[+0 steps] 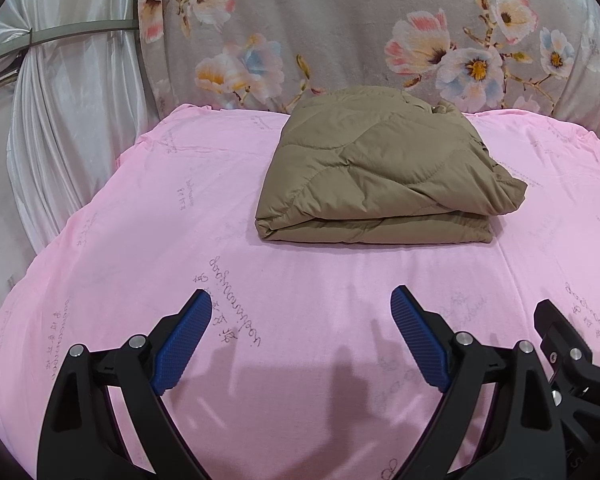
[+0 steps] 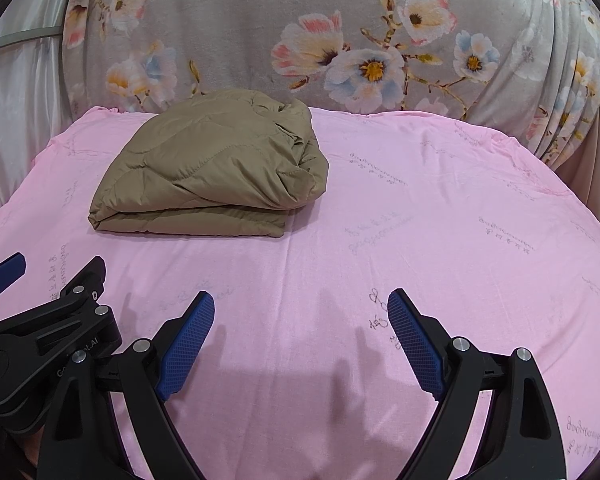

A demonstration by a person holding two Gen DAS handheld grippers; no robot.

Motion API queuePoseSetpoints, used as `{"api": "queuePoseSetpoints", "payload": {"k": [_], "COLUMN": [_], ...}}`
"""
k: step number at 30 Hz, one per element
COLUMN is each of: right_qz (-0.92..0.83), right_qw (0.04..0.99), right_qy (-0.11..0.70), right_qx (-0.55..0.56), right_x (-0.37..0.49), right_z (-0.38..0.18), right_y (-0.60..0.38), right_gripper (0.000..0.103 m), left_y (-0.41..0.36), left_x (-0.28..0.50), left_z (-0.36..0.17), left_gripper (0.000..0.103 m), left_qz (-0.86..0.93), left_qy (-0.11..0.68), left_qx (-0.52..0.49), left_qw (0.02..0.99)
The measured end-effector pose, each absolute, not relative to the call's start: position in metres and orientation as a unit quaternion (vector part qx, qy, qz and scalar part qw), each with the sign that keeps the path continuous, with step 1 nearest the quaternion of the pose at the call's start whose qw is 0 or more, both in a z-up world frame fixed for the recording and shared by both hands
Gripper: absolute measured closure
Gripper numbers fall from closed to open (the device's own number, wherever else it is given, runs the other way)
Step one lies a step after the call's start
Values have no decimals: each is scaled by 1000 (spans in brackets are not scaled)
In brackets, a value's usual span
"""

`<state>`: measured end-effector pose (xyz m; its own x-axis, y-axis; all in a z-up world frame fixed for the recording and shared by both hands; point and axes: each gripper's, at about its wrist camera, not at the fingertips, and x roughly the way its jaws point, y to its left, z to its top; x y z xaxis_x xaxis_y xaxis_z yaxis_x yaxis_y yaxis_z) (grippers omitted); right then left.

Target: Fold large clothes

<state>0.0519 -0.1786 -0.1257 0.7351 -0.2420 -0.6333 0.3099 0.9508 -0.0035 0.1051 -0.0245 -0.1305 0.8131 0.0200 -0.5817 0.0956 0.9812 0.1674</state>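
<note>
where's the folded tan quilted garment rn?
The folded tan quilted garment lies on the pink sheet, near the floral blanket, beyond both open grippers; left-of-centre in right wrist view.

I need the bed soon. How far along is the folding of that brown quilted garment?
Done, it seems: the brown quilted garment lies as a stacked rectangular bundle on the pink sheet. In hand: nothing; the left gripper and right gripper are open and clear of it. Left: maybe tidying its bunched right side.

tan quilted jacket [image 1: 376, 168]; pink lettered sheet [image 1: 300, 280]; grey floral blanket [image 1: 340, 20].
</note>
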Motion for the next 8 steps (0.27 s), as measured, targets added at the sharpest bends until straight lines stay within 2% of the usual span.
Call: {"api": "queuePoseSetpoints", "payload": {"k": [8], "right_qz": [-149], "right_qw": [930], "right_qy": [333], "right_qx": [51], "right_x": [52], "right_z": [-125], "right_y": [-178], "right_gripper": [16], "left_y": [-27], "left_x": [105], "left_z": [-129], "left_gripper": [18], "left_qz": [-22], "left_qy": [305], "left_qx": [96], "left_qw": [947]}}
